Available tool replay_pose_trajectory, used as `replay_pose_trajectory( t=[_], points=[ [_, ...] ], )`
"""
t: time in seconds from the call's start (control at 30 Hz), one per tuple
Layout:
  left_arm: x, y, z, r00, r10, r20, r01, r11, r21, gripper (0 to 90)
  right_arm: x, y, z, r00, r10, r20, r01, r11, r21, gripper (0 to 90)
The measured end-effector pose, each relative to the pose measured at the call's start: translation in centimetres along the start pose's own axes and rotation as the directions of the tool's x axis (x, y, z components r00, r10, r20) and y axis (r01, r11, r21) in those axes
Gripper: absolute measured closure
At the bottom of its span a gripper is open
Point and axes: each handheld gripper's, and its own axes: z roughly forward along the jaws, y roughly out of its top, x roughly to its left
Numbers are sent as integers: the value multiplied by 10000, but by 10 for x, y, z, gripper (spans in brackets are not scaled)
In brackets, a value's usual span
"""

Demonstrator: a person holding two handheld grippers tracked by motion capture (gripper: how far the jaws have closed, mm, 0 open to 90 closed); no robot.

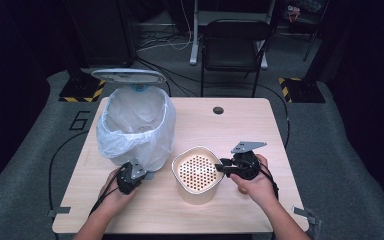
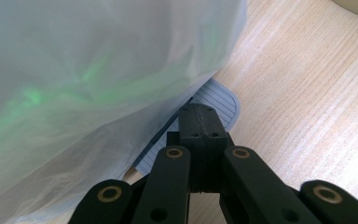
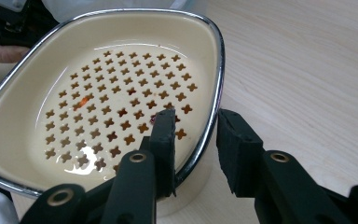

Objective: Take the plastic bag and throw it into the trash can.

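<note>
One wooden table (image 1: pixel 240 125) is carrying two containers; one white pedal bin (image 1: pixel 136 125), lined with a translucent plastic bag (image 2: pixel 98 79) and with its lid (image 1: pixel 128 75) standing open at the back, is sitting at the left-centre; one cream strainer pot (image 1: pixel 197 172), with a chrome rim and a perforated insert full of cross-shaped holes, is standing just beside the bin's right flank, nearer the person.

The left gripper (image 1: pixel 139 172) is resting at the foot of the bin, its two jaws pressed together with nothing between them; in the left gripper view the joined tips (image 2: pixel 200 126) are lying on the single ribbed grey pedal (image 2: pixel 219 100) that is poking out from under the bag.

The right gripper (image 1: pixel 224 167) is reaching in from the right at the pot's rim; in the right gripper view its jaws are straddling the pot's right wall (image 3: pixel 213 107), one jaw inside over the insert and one outside; they are clamping on that wall.

Beyond the table one black folding chair (image 1: pixel 235 45) is standing on grey floor (image 1: pixel 340 150), and one small dark hole (image 1: pixel 218 110) is showing in the tabletop near the far edge.
</note>
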Motion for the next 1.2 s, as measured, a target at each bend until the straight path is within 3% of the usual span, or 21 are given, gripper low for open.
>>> replay_pose_trajectory(
  t=[0.3,0.43,0.53,0.67,0.73,0.93,1.07,1.2],
  points=[
    [0,0,1,10000,-14,-81,13,10000,-71,900,4,-7,-12,9996,-226,174,222,9994,261,703],
    [0,0,0,10000,-17,-6,17,10000,-20,900,6,-16,-23,9999,-74,71,73,9999,118,685],
    [0,0,0,10000,-7,-14,7,10000,0,900,3,-25,-34,9996,213,192,-203,9985,-515,493],
    [-1,0,1,9999,-34,-100,33,10000,-70,900,-7,-37,-49,9962,712,492,-644,9896,-1287,363],
    [0,0,0,10000,0,14,0,10000,13,900,-12,-42,-54,9923,738,990,-608,9899,-1278,316],
    [0,0,0,10000,-46,-41,46,10000,-43,900,-26,-58,-60,9809,934,1704,-723,9894,-1260,234],
    [0,0,0,10000,-15,2,15,10000,-1,900,-31,-67,-56,9750,992,1989,-796,9913,-1044,159],
    [0,0,0,10000,-16,3,16,10000,-3,900,-32,-73,-49,9779,942,1868,-799,9934,-828,147]
  ],
)
